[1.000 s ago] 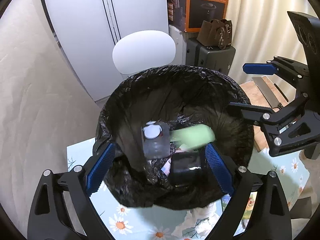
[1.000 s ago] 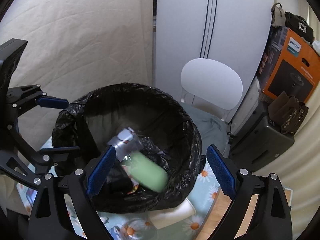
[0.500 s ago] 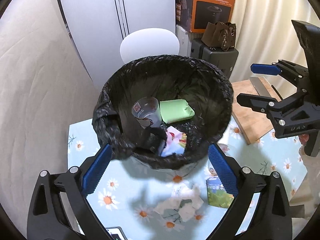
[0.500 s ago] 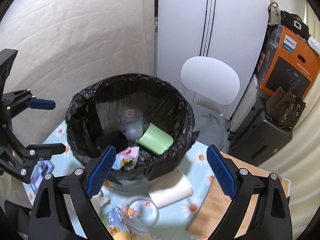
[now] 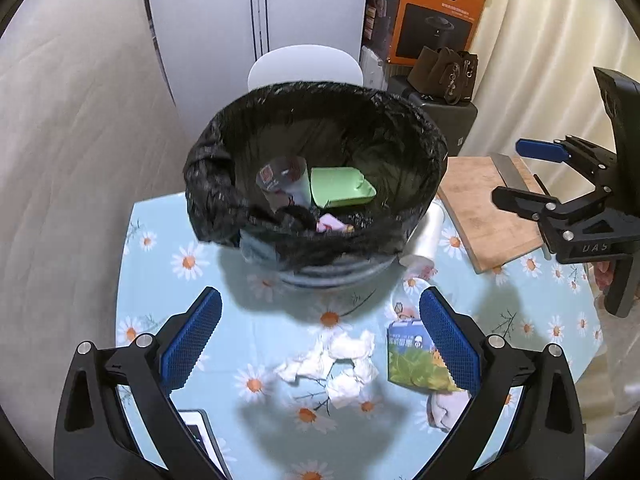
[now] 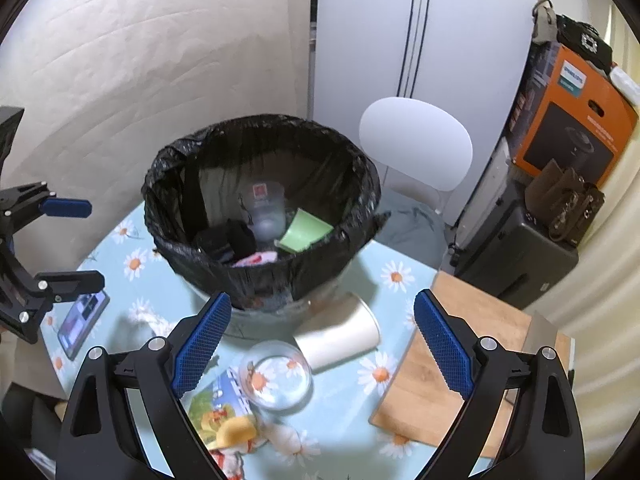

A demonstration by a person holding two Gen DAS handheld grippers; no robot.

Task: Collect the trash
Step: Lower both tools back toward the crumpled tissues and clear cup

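- Left gripper [image 5: 320, 340] stood wide apart and empty, hanging over the crumpled white tissues [image 5: 336, 364]; a second earlier it was down at the bin mouth, so it had pulled back and up.
- Right gripper [image 6: 322, 342] likewise spread wide, nothing between its pads; it too had withdrawn from the bin, and now sat above the clear glass bowl [image 6: 276, 376] and the tipped white paper cup [image 6: 340, 338].
- Green container [image 5: 340, 186], in mid-fall a second ago, had come to rest inside the black-lined trash bin [image 5: 316, 168], against a clear plastic cup [image 5: 282, 176] (a pink scrap and a dark object lay nearer the front rim).
- Judged: that drop was finished, and both tools were free for the next pick.
- Still uncollected on the daisy-print tablecloth [image 5: 180, 260]: the tissues, a colourful snack packet [image 5: 416, 360] just beside them, and the white paper cup touching the bin's base.
- A phone [image 6: 82, 320] lay near the table's left edge; a wooden cutting board [image 6: 460, 368] with a metal blade covered the right side (neither looked like trash).
- Beyond the table: white chair back [image 6: 416, 144], pale wardrobe doors [image 5: 256, 32], an orange appliance box [image 6: 572, 120] on a dark case with a brown handbag, cream curtain at far right.
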